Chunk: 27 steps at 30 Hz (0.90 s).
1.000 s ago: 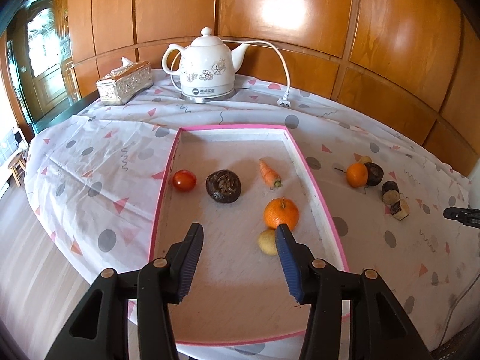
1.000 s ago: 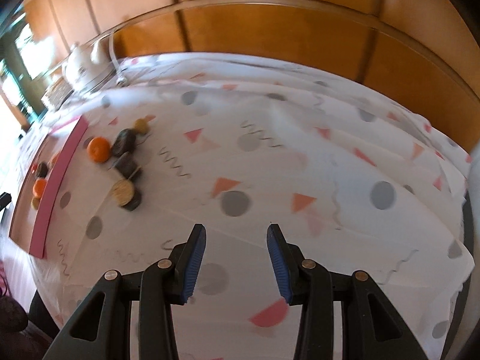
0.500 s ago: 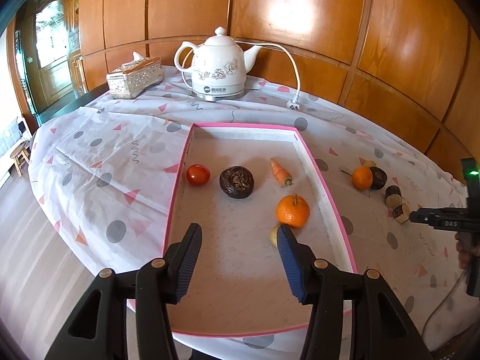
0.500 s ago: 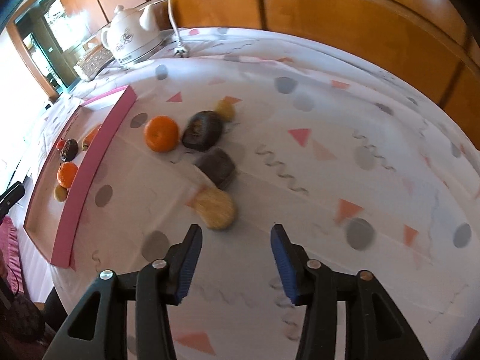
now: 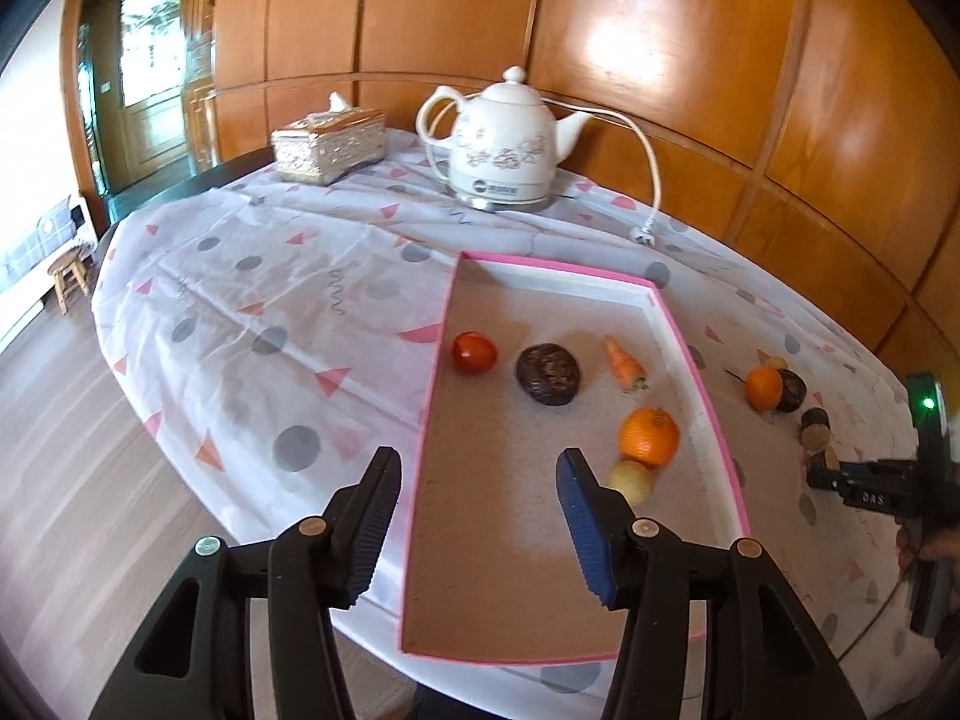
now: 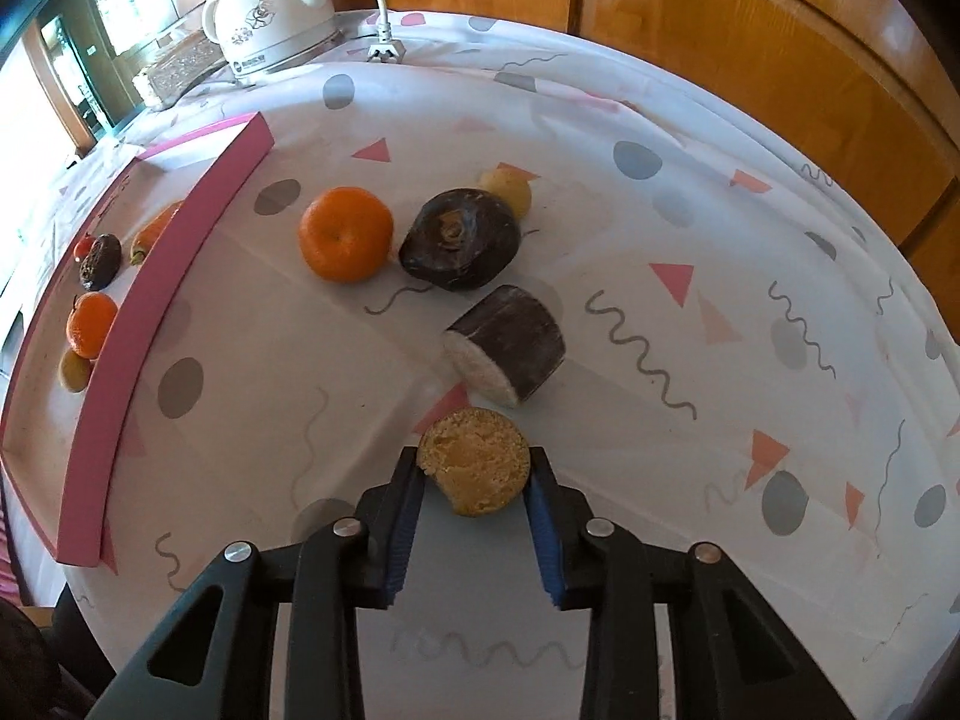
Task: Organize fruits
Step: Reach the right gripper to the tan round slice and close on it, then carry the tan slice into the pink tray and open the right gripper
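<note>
Behind tray wall [image 6: 150, 294], carrot [image 6: 153, 231] half hidden

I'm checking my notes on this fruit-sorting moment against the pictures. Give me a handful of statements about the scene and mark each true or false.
1. The right gripper has its pads on a cut piece with a yellow crumbly face. True.
2. The left gripper holds the tomato. False: its jaws are open and empty above the pink-edged tray; the tomato lies in the tray.
3. Two oranges are in the tray. False: one orange is in it; the other orange lies outside on the tablecloth.
4. A white kettle stands beyond the tray. True.
5. The carrot lies in the tray. True.
</note>
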### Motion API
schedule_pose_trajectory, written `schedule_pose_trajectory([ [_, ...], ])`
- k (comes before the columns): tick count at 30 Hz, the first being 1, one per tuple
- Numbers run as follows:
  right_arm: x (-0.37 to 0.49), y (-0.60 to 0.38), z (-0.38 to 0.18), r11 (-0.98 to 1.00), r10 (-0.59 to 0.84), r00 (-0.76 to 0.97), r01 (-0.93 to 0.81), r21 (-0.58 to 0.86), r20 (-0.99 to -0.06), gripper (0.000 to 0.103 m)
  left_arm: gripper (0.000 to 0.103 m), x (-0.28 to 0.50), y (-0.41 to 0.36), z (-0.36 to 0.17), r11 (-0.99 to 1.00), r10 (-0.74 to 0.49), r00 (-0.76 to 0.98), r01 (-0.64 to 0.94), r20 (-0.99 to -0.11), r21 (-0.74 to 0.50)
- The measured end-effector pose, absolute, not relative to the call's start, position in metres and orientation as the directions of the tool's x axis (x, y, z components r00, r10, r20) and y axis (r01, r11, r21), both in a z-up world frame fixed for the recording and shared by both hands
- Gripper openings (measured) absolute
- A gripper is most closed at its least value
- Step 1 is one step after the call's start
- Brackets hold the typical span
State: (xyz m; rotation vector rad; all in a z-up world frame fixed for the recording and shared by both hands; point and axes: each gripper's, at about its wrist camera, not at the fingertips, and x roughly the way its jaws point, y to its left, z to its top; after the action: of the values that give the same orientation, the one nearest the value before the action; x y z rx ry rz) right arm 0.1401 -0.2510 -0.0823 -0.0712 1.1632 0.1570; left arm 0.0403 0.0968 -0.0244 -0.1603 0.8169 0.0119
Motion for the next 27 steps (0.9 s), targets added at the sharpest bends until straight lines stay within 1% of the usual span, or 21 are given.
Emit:
schedule_pose_trajectory([
  [5,0.128,-0.238,-0.083,0.982,0.126,0.393,-0.180,0.059,-0.911,0.034,0.055,0.039,0.110,-0.031,0.982,-0.042,0.671,-0.108,-0.740,-0.154],
  [11,0.118,-0.218,-0.080,0.978,0.149,0.405,-0.193,0.075,-0.902,0.034,0.055,0.035,0.116,-0.031,0.978,-0.039,0.676,-0.124,-0.735,-0.166],
  [18,0.112,-0.191,-0.064,0.962,0.227,0.430,-0.239,0.132,-0.874,0.034,0.055,0.034,0.119,-0.032,0.975,-0.043,0.677,-0.131,-0.735,-0.178],
  [27,0.110,-0.134,-0.034,0.912,0.344,0.448,-0.369,0.180,-0.825,0.034,0.056,0.033,0.126,-0.033,0.970,-0.040,0.678,-0.150,-0.734,-0.191],
])
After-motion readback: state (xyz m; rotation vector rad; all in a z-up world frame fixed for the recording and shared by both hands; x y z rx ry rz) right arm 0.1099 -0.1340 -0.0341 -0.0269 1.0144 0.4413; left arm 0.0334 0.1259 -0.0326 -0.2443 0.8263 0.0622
